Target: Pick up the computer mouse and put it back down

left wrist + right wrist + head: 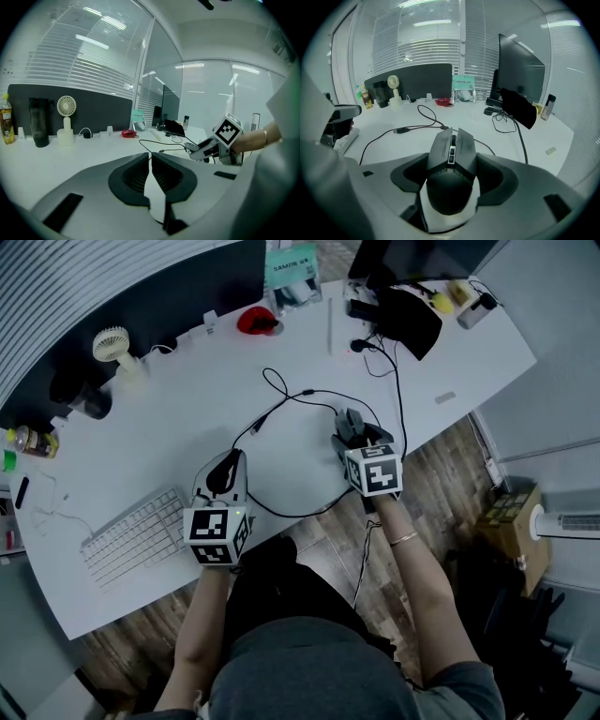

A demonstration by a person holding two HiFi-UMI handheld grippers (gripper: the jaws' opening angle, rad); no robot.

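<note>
A dark grey wired computer mouse (452,169) sits between the jaws of my right gripper (453,154), whose pads close against its two sides. In the head view the mouse (351,422) pokes out ahead of the right gripper (355,434), low over the white desk (187,399) near its front edge. Its black cable (292,396) loops across the desk. My left gripper (225,471) is at the desk's front, left of the mouse; its jaws (150,161) are together with nothing between them. The left gripper view also catches the right gripper (202,149).
A white keyboard (137,536) lies left of the left gripper. Along the back stand a small fan (113,345), a dark cup (91,403), a bottle (28,440), a red object (258,322) and a monitor with black cloth (410,317). The desk edge runs just under both grippers.
</note>
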